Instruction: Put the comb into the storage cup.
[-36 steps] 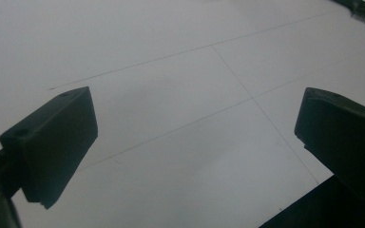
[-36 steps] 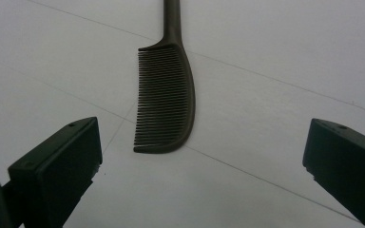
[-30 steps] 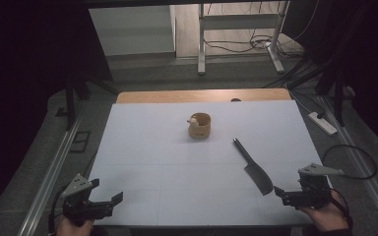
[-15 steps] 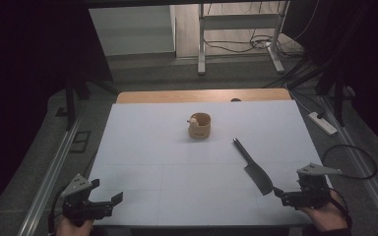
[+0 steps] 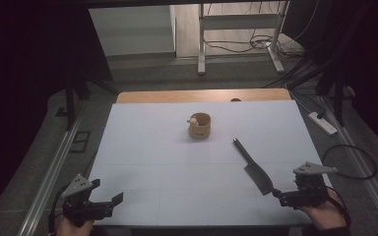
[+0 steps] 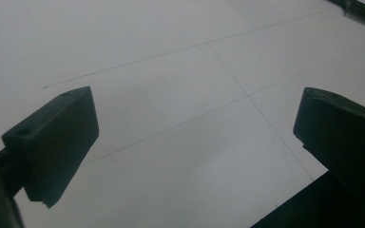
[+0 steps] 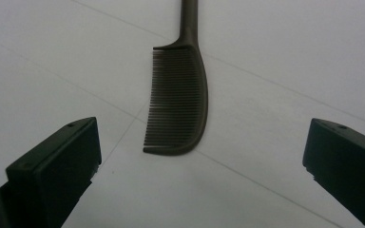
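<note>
While both grippers hover with jaws spread, the right gripper [image 5: 277, 192] faces the dark comb [image 7: 178, 99]; the left gripper [image 5: 118, 198] hangs at the tabletop's [image 5: 177, 162] near-left corner.

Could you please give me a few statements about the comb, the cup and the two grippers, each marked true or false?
1. The comb lies flat on the table. True.
2. The right gripper is shut on the comb. False: its jaws stand open, the comb lying ahead of them.
3. The left gripper is open. True.
4. The cup stands beside the left gripper. False: it stands far off, toward the table's far side.
5. The comb's handle points toward the cup. True.
</note>
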